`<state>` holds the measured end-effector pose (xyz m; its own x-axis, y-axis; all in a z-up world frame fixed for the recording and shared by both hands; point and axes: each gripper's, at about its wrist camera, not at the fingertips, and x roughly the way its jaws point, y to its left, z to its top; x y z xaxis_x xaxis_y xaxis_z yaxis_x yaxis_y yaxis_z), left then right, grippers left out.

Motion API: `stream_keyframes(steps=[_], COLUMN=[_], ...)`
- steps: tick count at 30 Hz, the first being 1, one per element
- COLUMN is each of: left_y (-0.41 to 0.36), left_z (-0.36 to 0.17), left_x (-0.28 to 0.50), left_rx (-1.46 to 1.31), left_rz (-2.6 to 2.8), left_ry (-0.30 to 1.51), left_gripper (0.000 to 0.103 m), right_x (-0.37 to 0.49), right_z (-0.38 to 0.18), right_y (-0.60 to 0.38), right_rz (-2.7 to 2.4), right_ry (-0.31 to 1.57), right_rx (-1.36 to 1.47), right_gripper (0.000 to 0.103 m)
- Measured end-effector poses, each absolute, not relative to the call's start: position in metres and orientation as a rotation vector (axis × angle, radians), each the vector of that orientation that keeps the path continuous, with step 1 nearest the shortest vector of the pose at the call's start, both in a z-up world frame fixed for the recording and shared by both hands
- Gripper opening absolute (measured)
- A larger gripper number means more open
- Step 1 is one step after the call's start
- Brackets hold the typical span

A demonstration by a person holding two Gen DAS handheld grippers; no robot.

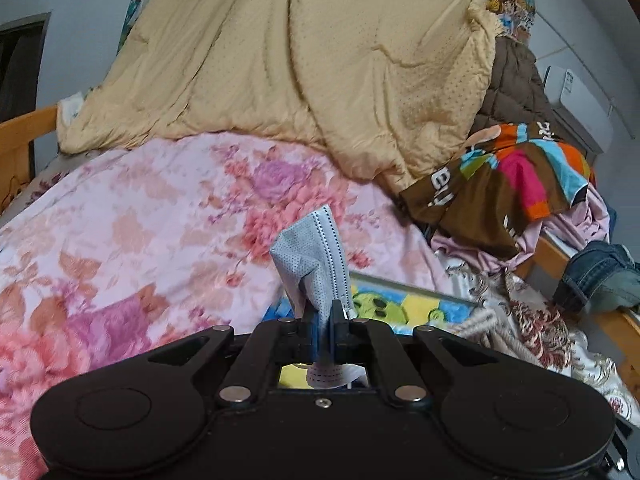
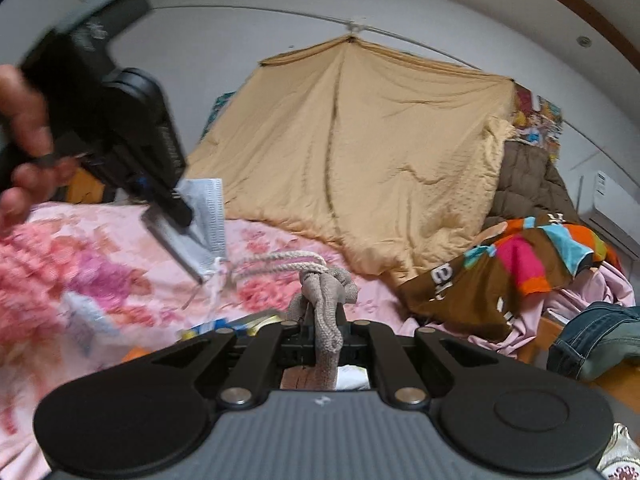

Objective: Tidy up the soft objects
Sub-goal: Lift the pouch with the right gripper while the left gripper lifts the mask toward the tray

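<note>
Left wrist: left gripper [image 1: 323, 316] pinches a mask [image 1: 310, 258]; right gripper [image 2: 323, 320] is clamped on a knit cloth [image 2: 326, 300]

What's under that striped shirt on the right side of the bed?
The striped shirt lies on top of a pale pink cloth, which spills out below it. Whatever lies deeper in the pile is covered.
</note>
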<state>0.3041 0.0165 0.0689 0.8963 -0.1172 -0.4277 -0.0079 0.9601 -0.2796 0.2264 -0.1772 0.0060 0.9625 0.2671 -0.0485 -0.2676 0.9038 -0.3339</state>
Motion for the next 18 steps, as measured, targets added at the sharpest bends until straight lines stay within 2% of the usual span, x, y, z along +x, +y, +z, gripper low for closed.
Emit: stream_keyframes(steps=[9, 18], left_y=[-0.034, -0.073], left_z=[0.071, 0.036], left_x=[0.357, 0.408], left_rx=[-0.243, -0.297], left_rz=[-0.098, -0.141], left_ry=[0.405, 0.438], left_gripper=[0.004, 0.005], right_x=[0.301, 0.349], right_z=[0.026, 0.025], right_y=[-0.22, -0.275], right_rz=[0.247, 0.309], right_ry=[0.025, 0.15], right_rx=[-0.13, 0.138], right_gripper=[0.006, 0.006])
